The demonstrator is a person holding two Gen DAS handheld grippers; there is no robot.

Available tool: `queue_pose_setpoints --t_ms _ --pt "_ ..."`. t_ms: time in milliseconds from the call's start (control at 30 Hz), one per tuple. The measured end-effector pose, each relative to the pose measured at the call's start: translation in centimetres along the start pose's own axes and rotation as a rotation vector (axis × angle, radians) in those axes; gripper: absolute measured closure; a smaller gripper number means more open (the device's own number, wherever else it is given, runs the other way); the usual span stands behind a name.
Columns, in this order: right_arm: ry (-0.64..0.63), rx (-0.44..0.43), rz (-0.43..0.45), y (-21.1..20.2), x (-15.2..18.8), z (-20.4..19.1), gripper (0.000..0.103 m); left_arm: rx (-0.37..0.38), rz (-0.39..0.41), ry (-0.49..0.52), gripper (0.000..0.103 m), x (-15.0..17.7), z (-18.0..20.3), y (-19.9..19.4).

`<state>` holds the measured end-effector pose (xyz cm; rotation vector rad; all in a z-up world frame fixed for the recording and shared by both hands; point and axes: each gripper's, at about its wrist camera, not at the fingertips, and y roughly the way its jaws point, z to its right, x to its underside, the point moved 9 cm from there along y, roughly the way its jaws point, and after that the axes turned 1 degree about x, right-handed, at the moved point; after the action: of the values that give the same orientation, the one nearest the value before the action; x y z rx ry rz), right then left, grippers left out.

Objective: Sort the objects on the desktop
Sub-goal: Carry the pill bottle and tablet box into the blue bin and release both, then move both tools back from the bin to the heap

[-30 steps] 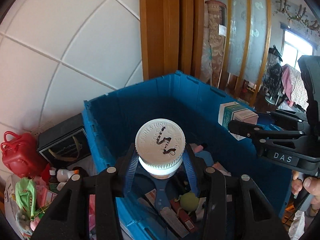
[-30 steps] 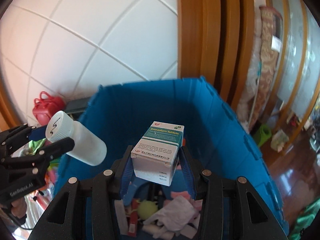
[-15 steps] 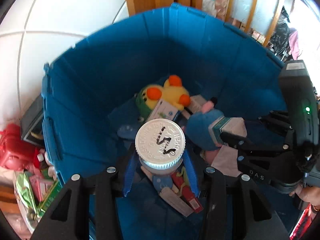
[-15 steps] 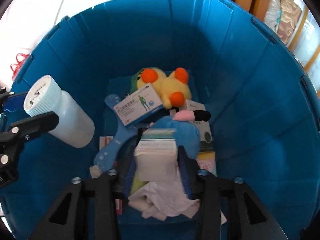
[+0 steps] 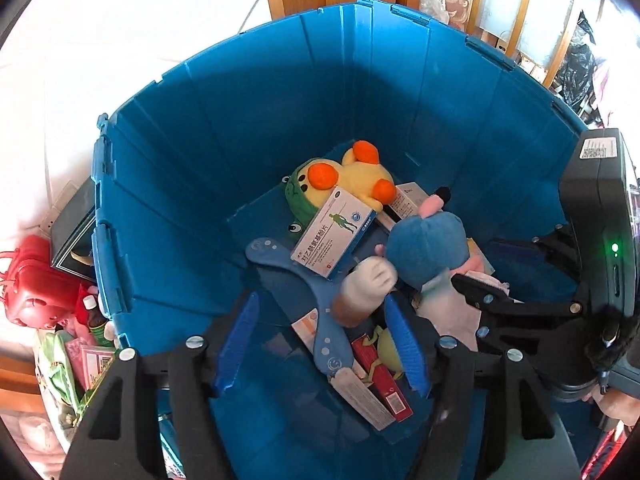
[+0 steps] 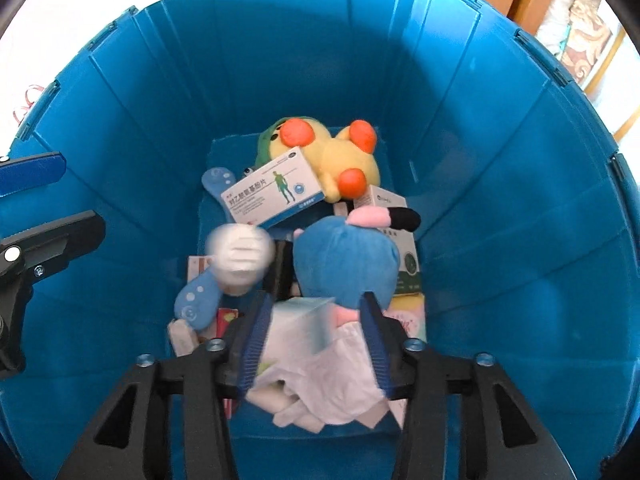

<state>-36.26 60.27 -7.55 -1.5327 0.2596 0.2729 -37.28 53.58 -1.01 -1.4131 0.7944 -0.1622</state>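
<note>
Both grippers point down into a deep blue bin [image 5: 192, 168] [image 6: 500, 152]. My left gripper [image 5: 322, 320] has its jaws opening. The white bottle [image 5: 366, 294] [image 6: 240, 258] is blurred, loose between the pads and dropping onto the pile. The jaws of my right gripper [image 6: 316, 314] are opening too. A blurred white and green medicine box [image 6: 300, 328] sits between its pads, free of them, above a white cloth [image 6: 332, 384]. The right gripper [image 5: 476, 264] also shows at the right of the left wrist view.
The bin holds a yellow duck plush [image 5: 360, 176], a blue plush [image 5: 428, 248], a white and blue medicine box [image 5: 336, 236], a blue flat paddle [image 5: 316, 304] and a red box [image 5: 380, 376]. Outside on the left are a red bag [image 5: 32, 284] and a black box [image 5: 76, 224].
Both grippers tipped down and sank into the bin. The left let go of the white bottle and the right let go of the medicine box; both items are falling.
</note>
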Motion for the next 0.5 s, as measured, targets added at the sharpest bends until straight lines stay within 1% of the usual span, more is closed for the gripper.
queue_pose_setpoints --t_ms 67,133,200,267,367,433,500 --pt "0.002 0.019 0.002 -0.3 0.1 0.2 0.034 0.001 0.005 0.000 0.038 0.0 -0.2 -0.1" --pt "0.000 0.025 0.009 -0.8 0.2 0.3 0.026 0.003 0.013 -0.001 0.038 0.0 -0.3 -0.1" --pt "0.007 0.033 0.021 -1.5 0.2 0.4 0.020 0.001 0.026 -0.004 0.038 0.0 -0.3 -0.2" --pt "0.012 0.040 0.044 -2.7 0.2 0.6 0.008 0.000 0.044 -0.007 0.038 0.1 -0.4 -1.0" --pt "0.008 0.069 0.083 -4.7 0.4 0.7 0.003 0.006 0.077 -0.012 0.038 0.5 -0.5 -2.2" --pt "0.007 0.073 0.104 -6.1 0.7 0.4 0.002 0.010 0.101 -0.011 0.038 0.9 -0.6 -3.3" --pt "0.004 0.086 0.135 -8.0 1.1 0.1 0.000 0.019 0.142 -0.019 0.038 1.4 -0.9 -5.1"
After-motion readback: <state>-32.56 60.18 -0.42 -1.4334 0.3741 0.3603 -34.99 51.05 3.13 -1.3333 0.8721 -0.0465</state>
